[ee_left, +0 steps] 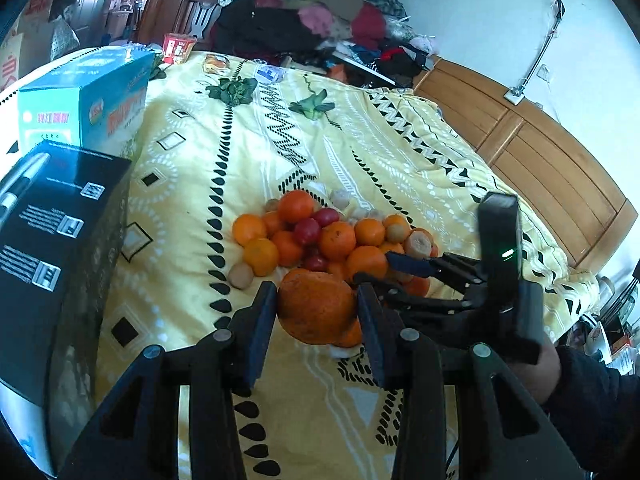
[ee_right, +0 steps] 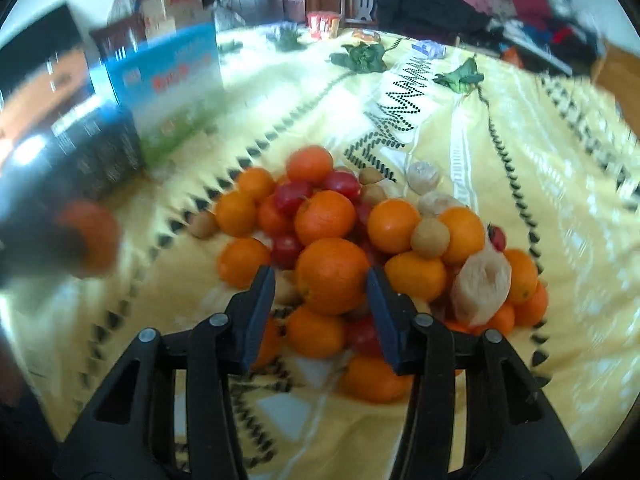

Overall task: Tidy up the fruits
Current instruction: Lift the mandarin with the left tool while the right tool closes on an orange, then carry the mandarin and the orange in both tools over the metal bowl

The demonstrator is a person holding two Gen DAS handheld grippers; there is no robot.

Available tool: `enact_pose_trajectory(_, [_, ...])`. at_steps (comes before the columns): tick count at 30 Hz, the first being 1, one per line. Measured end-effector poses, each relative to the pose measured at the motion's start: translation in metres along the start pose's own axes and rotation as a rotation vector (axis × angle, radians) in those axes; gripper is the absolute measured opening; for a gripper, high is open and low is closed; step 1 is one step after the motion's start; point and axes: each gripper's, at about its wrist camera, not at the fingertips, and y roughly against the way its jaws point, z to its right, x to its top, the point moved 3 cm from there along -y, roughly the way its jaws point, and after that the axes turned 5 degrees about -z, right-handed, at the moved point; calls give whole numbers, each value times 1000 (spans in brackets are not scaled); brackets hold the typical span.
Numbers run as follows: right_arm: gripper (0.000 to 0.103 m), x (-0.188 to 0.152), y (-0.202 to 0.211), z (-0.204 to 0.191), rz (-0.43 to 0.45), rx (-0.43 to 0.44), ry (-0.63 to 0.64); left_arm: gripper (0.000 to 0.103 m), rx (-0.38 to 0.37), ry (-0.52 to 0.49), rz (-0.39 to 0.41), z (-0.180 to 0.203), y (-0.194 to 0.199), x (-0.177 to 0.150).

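A pile of fruit [ee_left: 320, 236] lies on a yellow patterned bedspread [ee_left: 240, 152]: oranges, red cherry tomatoes, brown longans and peeled banana pieces. My left gripper [ee_left: 317, 312] is shut on a large rough orange [ee_left: 316, 306], held just in front of the pile. My right gripper [ee_right: 322, 288] has its jaws against both sides of an orange [ee_right: 332, 276] on the near side of the pile [ee_right: 360, 240]. The right gripper also shows in the left wrist view [ee_left: 384, 270], reaching into the pile from the right. The right wrist view is motion-blurred.
A black box [ee_left: 52, 248] and a blue box [ee_left: 88, 100] stand at the left of the bed. Green leafy vegetables [ee_left: 232, 90] lie farther back. A heap of clothes [ee_left: 320, 20] sits beyond. A wooden headboard [ee_left: 540, 152] is at the right.
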Motion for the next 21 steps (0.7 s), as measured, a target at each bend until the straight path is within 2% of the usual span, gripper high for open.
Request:
enact_pose_trajectory(1, [47, -2, -4, 3, -18, -23, 12, 42, 4, -1, 4, 0, 1, 1])
enact_pose_trajectory(5, [44, -4, 2, 6, -8, -8, 4, 42, 27, -18, 53, 0, 20, 7])
enact_pose_trajectory(8, [44, 6, 37, -1, 83, 30, -16, 42, 51, -55, 140, 3, 53, 15])
enact_pose_trajectory(11, [44, 30, 78, -19, 186, 96, -11, 42, 88, -76, 243, 0, 96, 26])
enact_pose_trajectory(15, [44, 77, 126, -63, 293, 239, 47, 42, 170, -58, 375, -23, 163, 37])
enact_pose_trajectory(19, [44, 117, 145, -119, 320, 390, 104, 42, 309, 9, 458, -70, 236, 35])
enact_pose_trajectory(21, [44, 140, 150, -161, 311, 474, 143, 42, 370, 63, 480, -97, 263, 27])
